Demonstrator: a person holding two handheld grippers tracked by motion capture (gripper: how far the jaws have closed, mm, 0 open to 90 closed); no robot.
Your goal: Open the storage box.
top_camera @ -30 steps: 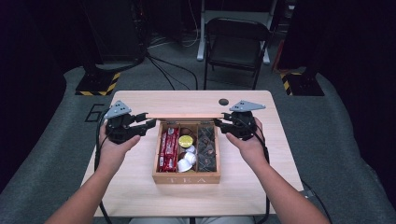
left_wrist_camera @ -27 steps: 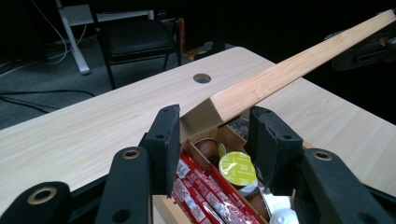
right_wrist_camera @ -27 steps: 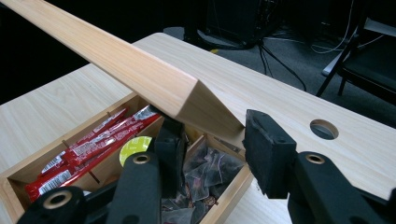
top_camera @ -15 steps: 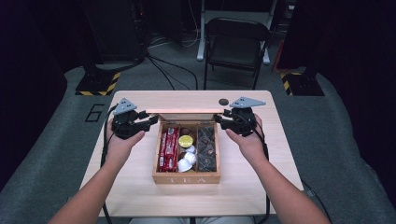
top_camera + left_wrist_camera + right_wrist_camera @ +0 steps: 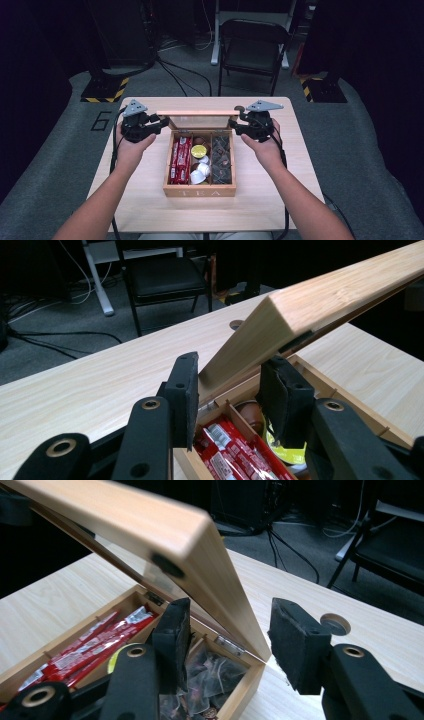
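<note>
Lid (image 5: 200,114): raised further above the tea box (image 5: 200,190) than a second ago.
Left claw (image 5: 227,390): just closing, pinching the lid's end.
Right claw (image 5: 230,635): just opening, spread around the lid's other end.
Meaning: opening judged nearly complete.

- Right gripper (image 5: 227,645): jaws straddle the raised lid (image 5: 150,535) edge, pads clear of it, having just opened.
- Red packets (image 5: 95,647): in the box (image 5: 240,700) at 9 o'clock.
- Table hole (image 5: 335,623): at 3 o'clock.
</note>
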